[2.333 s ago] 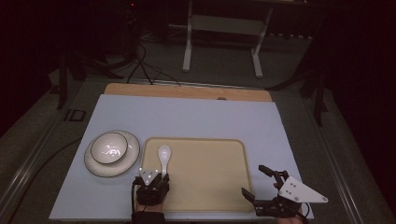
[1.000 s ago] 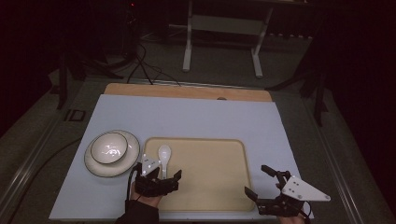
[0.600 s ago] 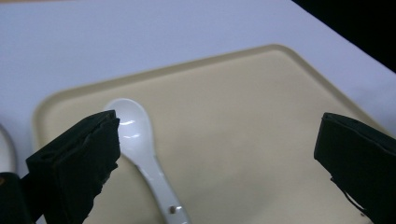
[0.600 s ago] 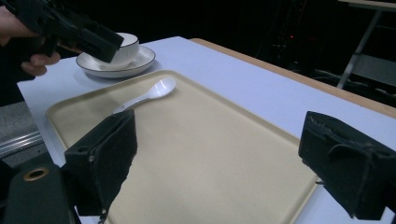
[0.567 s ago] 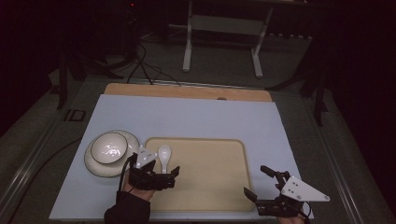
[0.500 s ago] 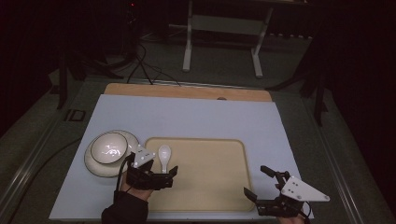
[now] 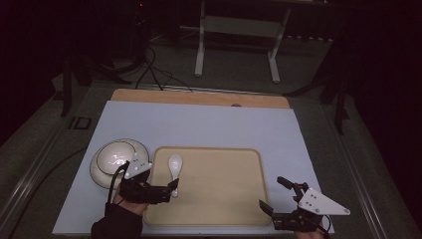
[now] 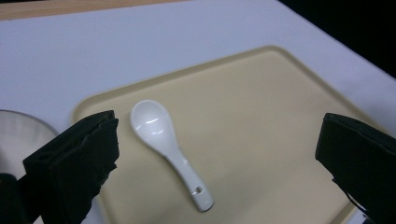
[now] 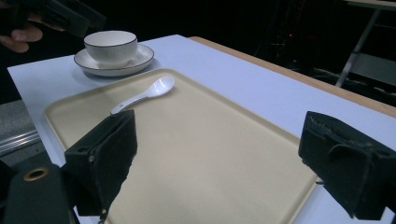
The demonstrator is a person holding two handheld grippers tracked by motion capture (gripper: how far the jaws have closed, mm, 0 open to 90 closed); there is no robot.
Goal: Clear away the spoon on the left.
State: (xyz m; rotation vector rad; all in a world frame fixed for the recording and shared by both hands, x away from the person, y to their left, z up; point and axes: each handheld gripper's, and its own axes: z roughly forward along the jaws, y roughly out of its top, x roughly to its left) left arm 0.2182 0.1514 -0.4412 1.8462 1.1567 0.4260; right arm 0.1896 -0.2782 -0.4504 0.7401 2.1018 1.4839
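Dark room, blue worktop [image 7: 209, 124]. My left gripper [image 7: 149, 186] has just opened its jaws wide, leaving the spoon [image 7: 174, 167] released on the tray [image 7: 219, 199], at its far-left corner; my right gripper [image 7: 278, 199] idles open.

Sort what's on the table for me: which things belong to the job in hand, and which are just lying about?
In the job:
- small white ceramic spoon, lying on the tray
- flat beige plastic tray
- left gripper, jaws open just behind the spoon

Lying about:
- white black-rimmed bowl on its white saucer, left of the tray
- right gripper, open at the tray's right corner
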